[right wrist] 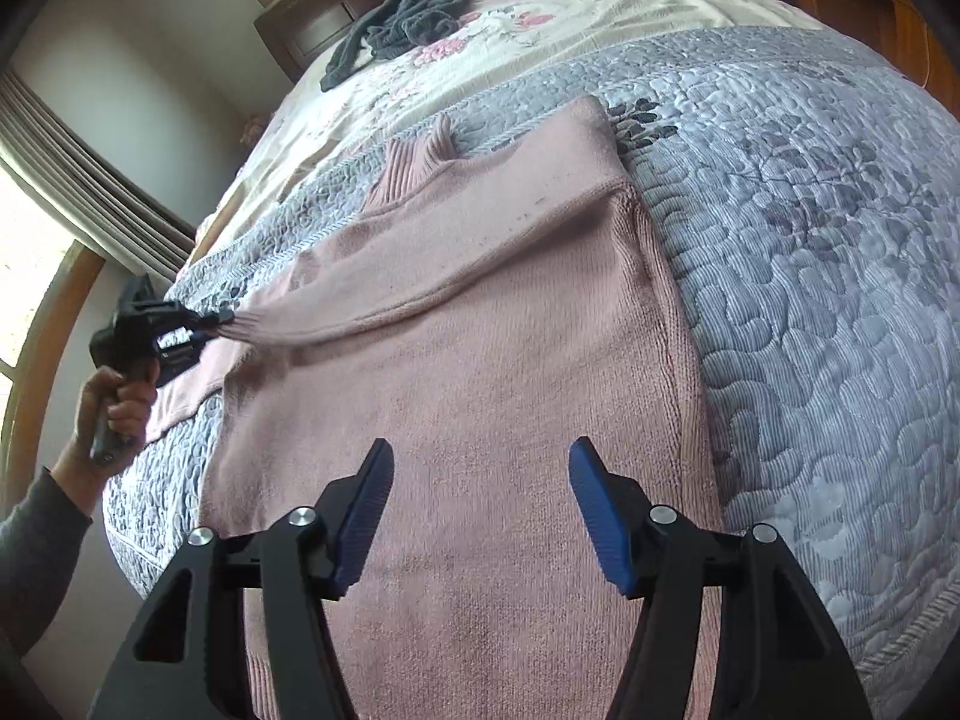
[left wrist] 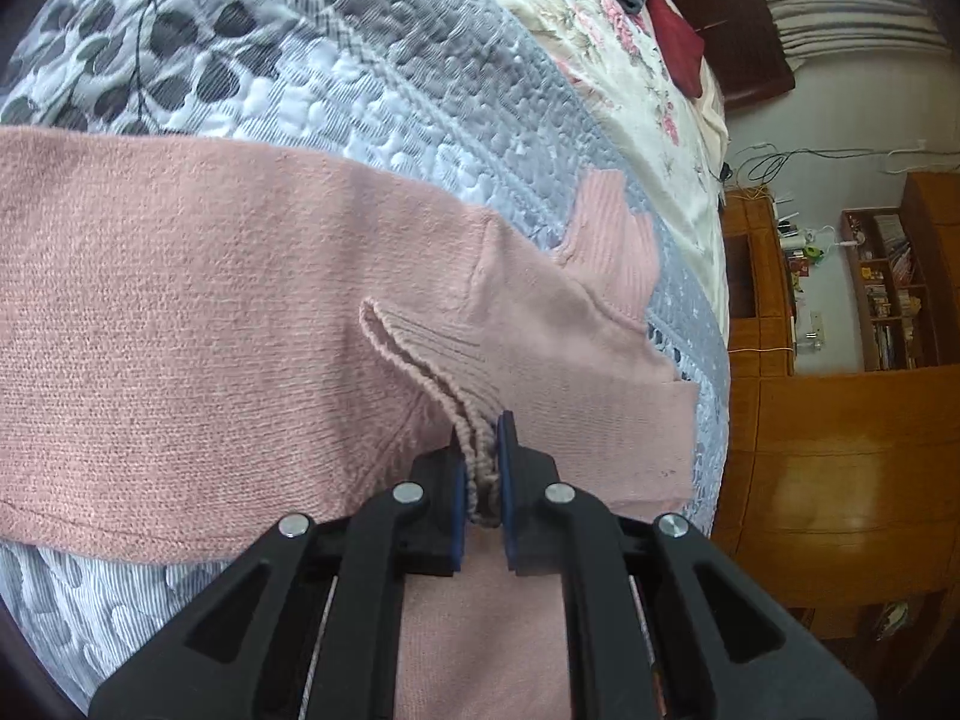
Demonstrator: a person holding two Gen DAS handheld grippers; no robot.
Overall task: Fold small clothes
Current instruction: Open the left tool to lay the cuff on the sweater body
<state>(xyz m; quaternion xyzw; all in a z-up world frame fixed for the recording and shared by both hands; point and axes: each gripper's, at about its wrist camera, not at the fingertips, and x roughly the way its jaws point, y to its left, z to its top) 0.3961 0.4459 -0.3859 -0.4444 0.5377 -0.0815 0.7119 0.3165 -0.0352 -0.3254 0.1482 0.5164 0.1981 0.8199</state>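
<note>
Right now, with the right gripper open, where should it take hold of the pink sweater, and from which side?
Probably the bottom hem of the pink sweater, just below the open right gripper, coming from the near edge of the bed. The body lies flat there, and the left gripper already pinches the sleeve cuff.

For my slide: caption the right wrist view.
Open right tool hovers over pink sweater; left tool pinches its sleeve cuff.
</note>
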